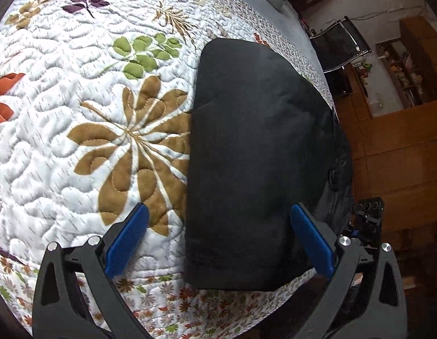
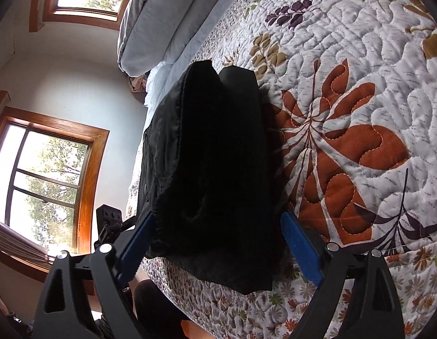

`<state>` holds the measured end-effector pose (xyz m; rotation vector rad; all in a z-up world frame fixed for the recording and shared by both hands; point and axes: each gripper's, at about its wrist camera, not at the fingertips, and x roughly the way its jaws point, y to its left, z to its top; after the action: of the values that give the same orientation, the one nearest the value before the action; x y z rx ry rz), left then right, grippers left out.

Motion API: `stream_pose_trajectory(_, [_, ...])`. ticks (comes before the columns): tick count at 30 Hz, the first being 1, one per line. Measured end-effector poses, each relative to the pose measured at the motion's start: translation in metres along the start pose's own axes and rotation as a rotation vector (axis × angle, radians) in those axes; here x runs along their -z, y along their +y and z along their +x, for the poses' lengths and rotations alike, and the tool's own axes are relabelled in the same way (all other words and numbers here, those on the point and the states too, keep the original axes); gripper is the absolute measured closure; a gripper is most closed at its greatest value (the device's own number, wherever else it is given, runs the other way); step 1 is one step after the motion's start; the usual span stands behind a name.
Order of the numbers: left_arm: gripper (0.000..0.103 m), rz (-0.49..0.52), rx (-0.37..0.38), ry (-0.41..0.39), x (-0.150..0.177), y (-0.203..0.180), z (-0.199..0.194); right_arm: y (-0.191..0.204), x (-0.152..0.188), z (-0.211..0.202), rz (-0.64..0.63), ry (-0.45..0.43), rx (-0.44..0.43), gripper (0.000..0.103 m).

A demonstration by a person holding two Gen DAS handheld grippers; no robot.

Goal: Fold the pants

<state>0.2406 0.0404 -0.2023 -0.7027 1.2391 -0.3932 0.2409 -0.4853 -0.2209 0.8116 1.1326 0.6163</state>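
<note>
Now, pants [image 1: 258,155]: folded black bundle on the quilt [image 1: 77,107], near its edge.
Long axis: away from both claws.
Left claw [image 1: 218,243]: wide open, straddling near end.
Right claw [image 2: 215,245]: wide open, gripping nothing, opposite end.

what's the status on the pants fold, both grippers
Left hand-held gripper open, right hand-held gripper open, neither gripping. Black pants folded into a compact stack on the quilt near the bed edge. Nothing in the way.
</note>
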Motion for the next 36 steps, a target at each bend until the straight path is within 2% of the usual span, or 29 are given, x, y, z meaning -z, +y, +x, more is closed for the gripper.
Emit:
stream_pose_trajectory(3, [0.003,-0.018,0.068,0.064,0.004,-0.005,0.013,-0.002,0.002,0.001,0.007,-0.001,-0.009,0.012])
stream_pose_trajectory(6, [0.003,-0.076,0.127,0.096,0.007,-0.002,0.024,-0.002,0.002,0.004,0.003,0.004,-0.009,0.012])
stream_pose_trajectory(11, [0.003,-0.123,0.166,0.111,0.004,0.003,0.033,-0.003,-0.004,0.001,0.001,0.001,-0.012,0.012])
stream_pose_trajectory(15, [0.003,-0.144,0.198,0.146,-0.001,0.007,0.041,-0.011,-0.008,-0.004,0.040,0.001,-0.057,0.008])
stream_pose_trajectory(21, [0.003,-0.103,0.165,0.169,-0.001,-0.003,0.044,-0.008,-0.007,0.004,0.022,0.029,-0.052,0.008])
stream_pose_trajectory(29, [0.003,-0.021,0.037,0.159,-0.004,-0.028,0.049,0.002,-0.011,0.021,-0.004,0.081,-0.007,0.003])
stream_pose_trajectory(33, [0.003,-0.022,0.048,0.161,-0.006,-0.027,0.052,0.002,-0.013,0.027,0.000,0.096,-0.006,0.004])
stream_pose_trajectory(34, [0.003,-0.025,0.053,0.162,-0.007,-0.027,0.053,0.003,-0.013,0.029,-0.003,0.096,-0.007,0.006])
stream_pose_trajectory(35, [0.003,-0.026,0.054,0.161,-0.007,-0.026,0.053,0.005,-0.012,0.030,-0.006,0.096,-0.030,0.020])
stream_pose_trajectory(36, [0.003,-0.024,0.055,0.159,-0.005,-0.027,0.051,0.006,-0.011,0.030,-0.002,0.097,-0.047,0.022])
